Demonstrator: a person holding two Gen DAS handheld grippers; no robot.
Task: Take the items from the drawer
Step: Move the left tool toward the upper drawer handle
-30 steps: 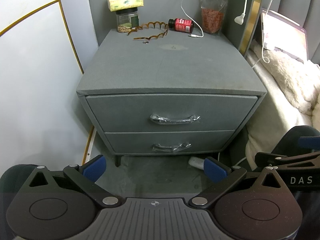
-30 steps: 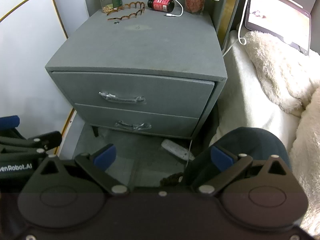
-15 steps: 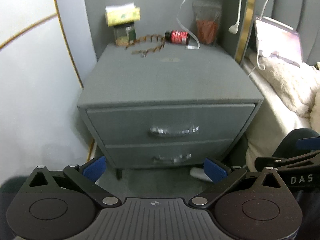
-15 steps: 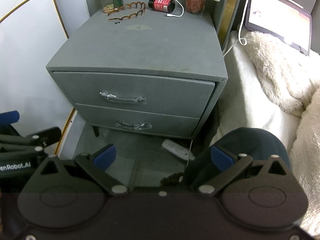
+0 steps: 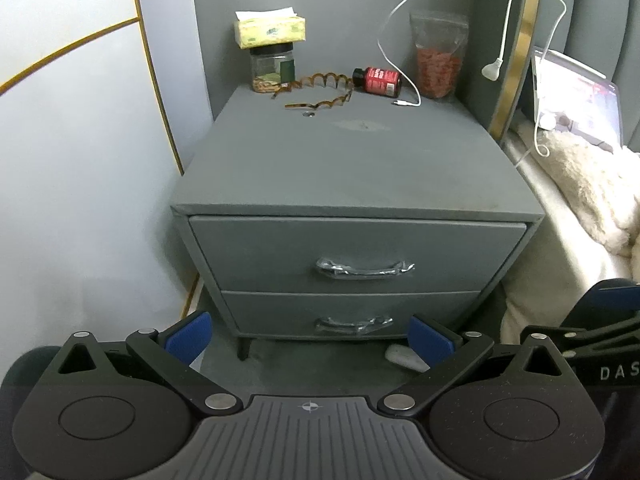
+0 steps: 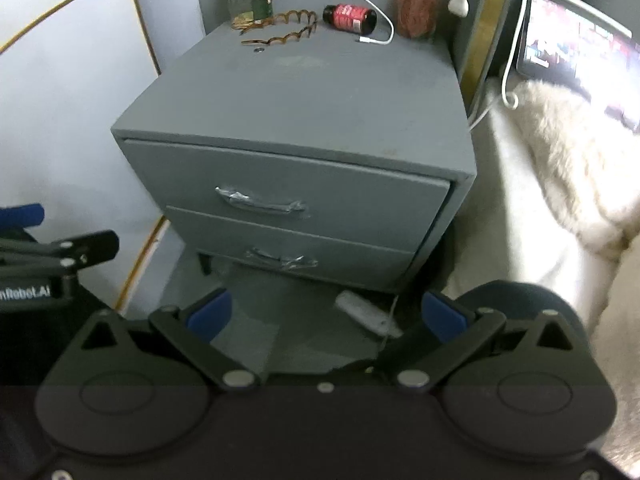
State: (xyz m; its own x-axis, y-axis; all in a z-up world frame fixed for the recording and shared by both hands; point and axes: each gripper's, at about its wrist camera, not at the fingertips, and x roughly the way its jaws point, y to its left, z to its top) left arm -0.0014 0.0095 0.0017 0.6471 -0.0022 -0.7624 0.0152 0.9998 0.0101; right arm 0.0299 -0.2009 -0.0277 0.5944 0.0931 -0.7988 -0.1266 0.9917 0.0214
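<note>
A grey nightstand [image 5: 352,168] [image 6: 304,96] stands ahead with two drawers, both closed. The top drawer [image 5: 360,252] [image 6: 288,192] has a metal handle [image 5: 365,270] [image 6: 260,202] wrapped in clear film; the bottom drawer [image 5: 348,314] [image 6: 288,256] has a similar handle [image 5: 354,324] [image 6: 282,260]. My left gripper [image 5: 308,334] is open and empty, low in front of the bottom drawer. My right gripper [image 6: 328,314] is open and empty too, held back over the floor. What the drawers hold is hidden.
On top at the back are a tissue pack [image 5: 270,30] on a jar [image 5: 272,68], a brown wavy hairband [image 5: 320,92], a red bottle [image 5: 378,80], a snack bag [image 5: 438,62] and a white cable [image 5: 404,40]. A bed with a fluffy blanket [image 5: 592,184] lies right, a wall left. A white object [image 6: 364,312] lies on the floor.
Both cameras have tilted and shifted, so the nightstand appears further right and higher in the left wrist view and closer in the right wrist view. Drawers stay closed; both grippers stay open.
</note>
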